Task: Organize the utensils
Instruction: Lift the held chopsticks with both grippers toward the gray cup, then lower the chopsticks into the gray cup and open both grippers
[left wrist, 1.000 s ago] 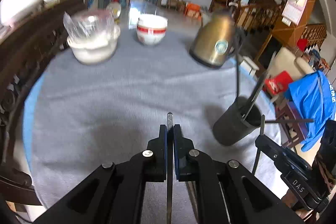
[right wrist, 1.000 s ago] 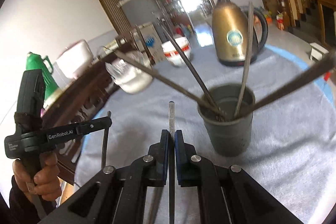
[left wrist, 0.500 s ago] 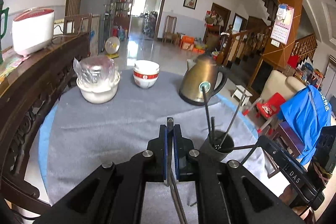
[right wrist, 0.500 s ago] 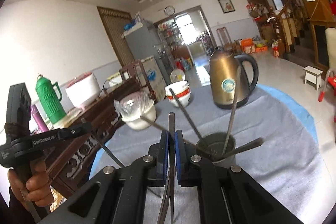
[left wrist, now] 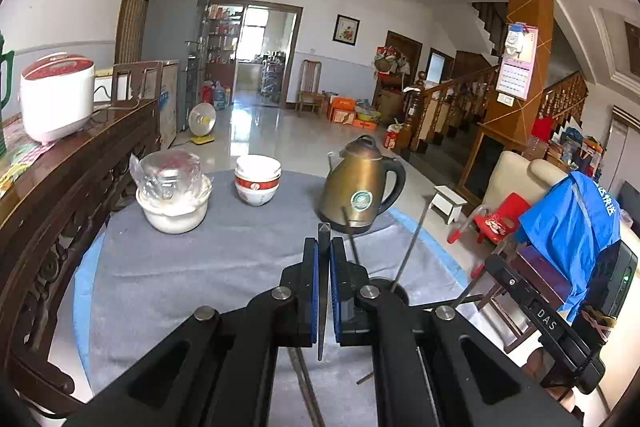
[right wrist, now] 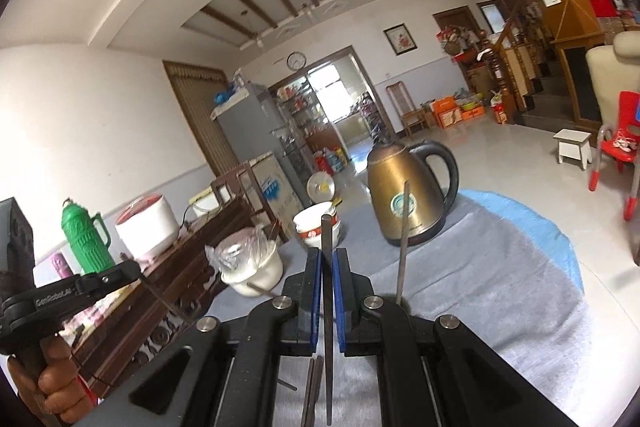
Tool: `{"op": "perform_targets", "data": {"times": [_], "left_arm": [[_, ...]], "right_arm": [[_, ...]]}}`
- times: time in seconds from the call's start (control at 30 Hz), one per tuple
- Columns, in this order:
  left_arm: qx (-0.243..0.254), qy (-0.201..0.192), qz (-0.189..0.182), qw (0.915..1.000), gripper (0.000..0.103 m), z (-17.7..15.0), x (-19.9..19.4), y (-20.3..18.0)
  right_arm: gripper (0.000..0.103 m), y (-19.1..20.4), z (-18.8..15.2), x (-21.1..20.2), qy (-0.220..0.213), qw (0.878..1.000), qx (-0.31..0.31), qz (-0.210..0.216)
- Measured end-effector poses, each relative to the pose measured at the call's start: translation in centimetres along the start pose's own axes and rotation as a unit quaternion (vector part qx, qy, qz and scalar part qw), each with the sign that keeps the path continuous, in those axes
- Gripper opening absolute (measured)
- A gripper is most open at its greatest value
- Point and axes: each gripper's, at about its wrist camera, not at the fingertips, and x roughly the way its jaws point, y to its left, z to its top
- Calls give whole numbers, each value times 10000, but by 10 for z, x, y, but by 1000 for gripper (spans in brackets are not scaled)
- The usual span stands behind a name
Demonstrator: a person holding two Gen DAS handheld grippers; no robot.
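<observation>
Chopsticks sit clamped, one in each claw, left claw (left wrist: 324,259) and right claw (right wrist: 327,269); next, lower both into the cup (left wrist: 386,285) at lower centre.

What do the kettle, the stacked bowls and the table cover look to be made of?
Kettle: probably metal with a brushed bronze finish, given its soft sheen; the black handle looks plastic. Bowls: likely glazed ceramic, glossy white with a red band. Table cover: grey fabric, matte and slightly fuzzy, possibly felt or fleece.
</observation>
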Motion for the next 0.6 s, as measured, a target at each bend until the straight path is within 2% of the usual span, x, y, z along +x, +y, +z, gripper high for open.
{"op": "perform_targets", "data": {"times": [0.27,0.6], "left_arm": [[85,-198,-111,9997,6,15,-8,-24],[160,-564,-210,9981,6,34,-6,-57]], "right_arm": [[6,-4,23,-11,-499,9987,124,-65],[6,-13,43,-15,-1106,9922,404,-405]]}}
